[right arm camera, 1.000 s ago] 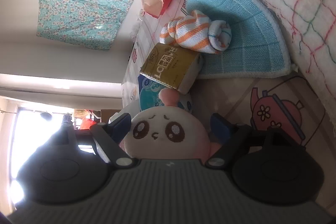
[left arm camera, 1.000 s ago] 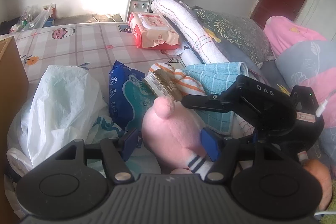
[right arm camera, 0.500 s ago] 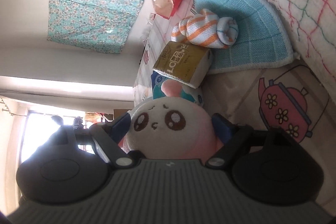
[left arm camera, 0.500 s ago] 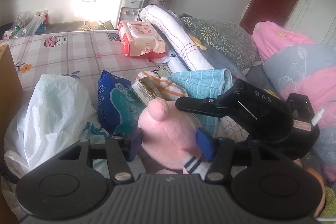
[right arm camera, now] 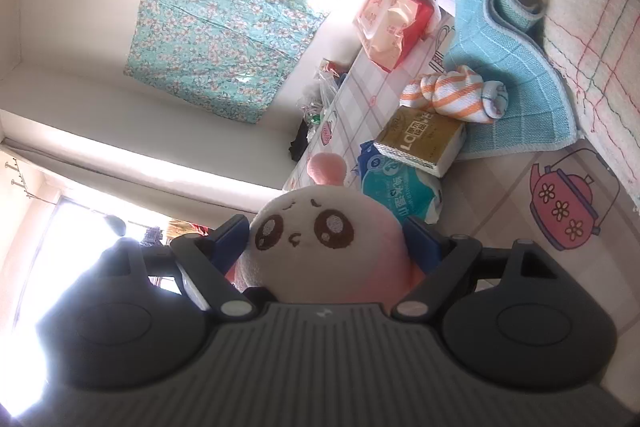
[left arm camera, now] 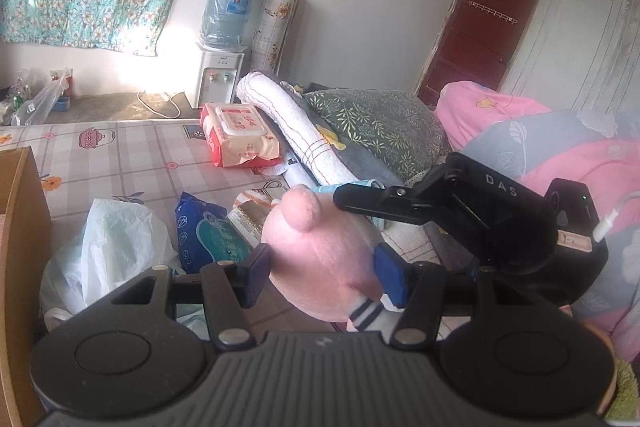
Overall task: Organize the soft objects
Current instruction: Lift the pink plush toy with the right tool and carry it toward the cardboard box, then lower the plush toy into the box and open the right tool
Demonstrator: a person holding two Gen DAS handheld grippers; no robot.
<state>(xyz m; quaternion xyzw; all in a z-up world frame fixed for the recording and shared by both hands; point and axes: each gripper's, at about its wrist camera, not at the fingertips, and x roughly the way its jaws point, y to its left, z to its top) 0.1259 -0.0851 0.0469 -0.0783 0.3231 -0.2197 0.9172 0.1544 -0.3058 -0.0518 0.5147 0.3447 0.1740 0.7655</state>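
Note:
A pink plush toy (left arm camera: 320, 259) with a cream face (right arm camera: 308, 239) hangs above the bed, held from two sides. My left gripper (left arm camera: 322, 277) is shut on its body. My right gripper (right arm camera: 326, 247) is shut on its head, and its black body also shows in the left wrist view (left arm camera: 480, 223). Below lie an orange-striped rolled towel (right arm camera: 456, 93), a blue towel (right arm camera: 508, 83), a gold tissue pack (right arm camera: 424, 139) and a blue wipes pack (left arm camera: 208, 239).
A white plastic bag (left arm camera: 108, 251) and a brown box edge (left arm camera: 20, 267) sit at the left. A red wet-wipes pack (left arm camera: 238, 133), a rolled white blanket (left arm camera: 296, 131), pillows (left arm camera: 376, 123) and pink bedding (left arm camera: 580, 163) line the right. A water dispenser (left arm camera: 220, 63) stands by the wall.
Both grippers have lifted the plush toy up off the bed; the items below now look farther away. The grip on the toy has stayed the same.

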